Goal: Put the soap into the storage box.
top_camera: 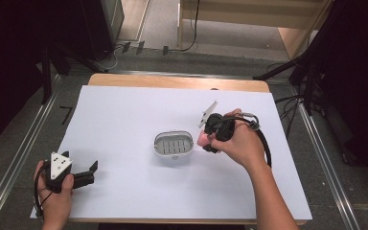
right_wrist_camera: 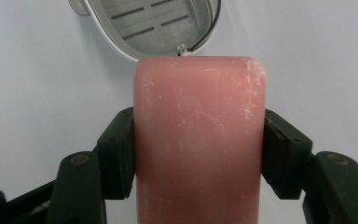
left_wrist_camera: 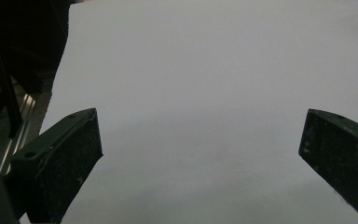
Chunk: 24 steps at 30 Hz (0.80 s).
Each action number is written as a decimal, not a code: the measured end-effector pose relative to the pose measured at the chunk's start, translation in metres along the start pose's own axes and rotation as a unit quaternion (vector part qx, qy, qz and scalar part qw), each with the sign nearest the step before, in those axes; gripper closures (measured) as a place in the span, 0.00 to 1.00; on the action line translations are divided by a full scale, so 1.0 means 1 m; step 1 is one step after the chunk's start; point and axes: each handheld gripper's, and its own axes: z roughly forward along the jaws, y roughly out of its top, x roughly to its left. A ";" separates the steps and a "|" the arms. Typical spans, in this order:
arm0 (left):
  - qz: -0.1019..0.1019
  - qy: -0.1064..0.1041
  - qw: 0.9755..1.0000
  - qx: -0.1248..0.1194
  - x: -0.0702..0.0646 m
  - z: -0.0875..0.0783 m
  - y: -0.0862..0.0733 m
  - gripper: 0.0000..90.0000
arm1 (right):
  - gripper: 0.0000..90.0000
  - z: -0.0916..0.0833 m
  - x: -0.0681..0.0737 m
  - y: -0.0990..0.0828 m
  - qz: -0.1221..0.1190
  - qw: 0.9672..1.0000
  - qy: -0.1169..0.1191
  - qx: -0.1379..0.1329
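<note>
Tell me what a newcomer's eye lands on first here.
The pink soap bar, clamped upright between the right gripper jaws, looms large in the right gripper view. Just beyond it sits the empty grey soap dish, mid-table on the white sheet. The left gripper rests open at the near left corner.

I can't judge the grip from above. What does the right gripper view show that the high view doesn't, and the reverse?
Right gripper view: the right gripper shut on a pink soap bar, pads pressing both its sides.

High view: the person's right hand covering that grip, the left gripper open and resting at the table's near left, and the white table sheet's edges.

Both: the grey slotted soap dish, lying empty just beyond the bar.
</note>
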 end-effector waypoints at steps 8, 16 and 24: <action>0.000 -0.001 1.000 0.001 0.000 0.000 0.000 0.00 | 0.43 0.000 0.005 0.017 -0.018 1.000 0.016 -0.014; -0.001 0.001 1.000 0.000 0.000 0.000 0.000 0.00 | 0.43 0.004 0.010 0.035 -0.056 0.998 0.026 -0.007; 0.000 0.004 1.000 -0.003 -0.001 0.000 -0.001 0.00 | 0.43 0.014 0.011 0.052 -0.090 0.995 0.034 0.006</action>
